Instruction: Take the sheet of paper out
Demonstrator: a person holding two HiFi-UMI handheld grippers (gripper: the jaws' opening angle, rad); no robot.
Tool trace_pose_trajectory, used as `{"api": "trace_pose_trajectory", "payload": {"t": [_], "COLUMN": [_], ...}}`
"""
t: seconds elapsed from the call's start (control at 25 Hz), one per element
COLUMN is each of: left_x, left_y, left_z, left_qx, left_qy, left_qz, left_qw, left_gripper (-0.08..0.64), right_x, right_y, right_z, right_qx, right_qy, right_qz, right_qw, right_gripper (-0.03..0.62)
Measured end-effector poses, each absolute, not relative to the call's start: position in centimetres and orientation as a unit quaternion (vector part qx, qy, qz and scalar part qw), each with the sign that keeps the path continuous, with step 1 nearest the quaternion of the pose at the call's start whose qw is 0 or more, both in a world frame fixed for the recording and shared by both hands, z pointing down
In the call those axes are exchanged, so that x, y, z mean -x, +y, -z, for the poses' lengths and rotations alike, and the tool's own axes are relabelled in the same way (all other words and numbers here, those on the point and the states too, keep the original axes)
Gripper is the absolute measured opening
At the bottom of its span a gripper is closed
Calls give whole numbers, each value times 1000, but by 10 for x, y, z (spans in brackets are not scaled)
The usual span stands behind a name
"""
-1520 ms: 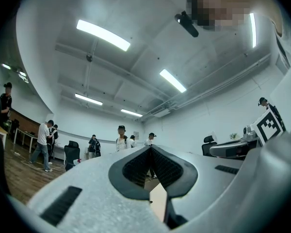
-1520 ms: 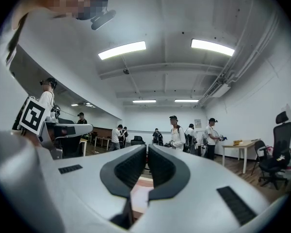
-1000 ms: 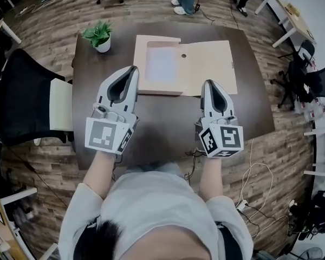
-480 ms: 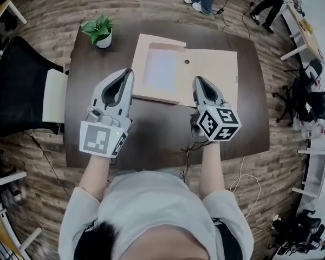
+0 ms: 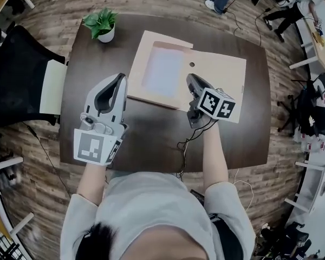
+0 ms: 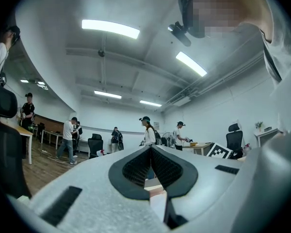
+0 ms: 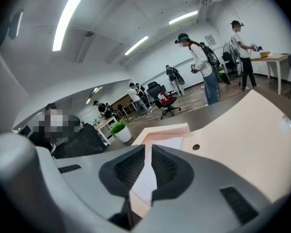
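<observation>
White sheet of paper (image 5: pixel 163 72) lies untouched in the open tan folder (image 5: pixel 219 75), just ahead-left of our right gripper (image 5: pixel 191 81), which is clenched empty at the folder's near edge. Our left gripper (image 5: pixel 120 80), closed and empty too, hovers alongside. Grasping and lifting remain.

so the sheet of paper (image 5: pixel 163 72) is plain white, looks a bit pale lilac in this light, and it's lying flat inside the shallow tray half of an open tan cardboard file box (image 5: pixel 225 72). no folds or creases that i can see, and it sits square with the tray walls with a thin strip of tan showing round it. the box is spread open on the dark table (image 5: pixel 151 131), a little askew to the table edges, tray half on the left, lid flap flat on the right with a small round hole (image 5: pixel 192 65) near the fold
</observation>
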State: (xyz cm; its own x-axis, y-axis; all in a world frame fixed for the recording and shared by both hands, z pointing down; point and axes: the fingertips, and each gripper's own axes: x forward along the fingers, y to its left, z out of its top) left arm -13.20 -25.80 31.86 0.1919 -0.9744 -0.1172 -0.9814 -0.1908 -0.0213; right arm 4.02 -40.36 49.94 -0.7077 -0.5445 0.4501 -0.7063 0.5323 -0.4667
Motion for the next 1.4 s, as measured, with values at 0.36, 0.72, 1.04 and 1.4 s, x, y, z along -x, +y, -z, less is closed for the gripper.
{"api": "trace_pose_trajectory", "payload": {"t": [0.36, 0.72, 1.04, 1.4], "left_x": [137, 153, 164, 171], "left_y": [-264, -261, -258, -259], "left_z": [-336, -346, -358, -366], "left_qx": [757, 736, 719, 709], "left_qy": [653, 676, 695, 705], "left_qz": [-29, -11, 2, 14], "left_qw": [23, 12, 1, -8], "left_gripper": [9, 9, 9, 9], "right_x": [-28, -15, -7, 0], "right_y": [-432, -473, -498, -516], "right_z": [-540, -585, -622, -646], "right_qx": [-336, -323, -321, -338], "right_qy": [-852, -832, -812, -789], "right_qz": [-371, -413, -453, -485], "right_qw": [154, 179, 180, 164], "right_gripper": [20, 96, 161, 169]}}
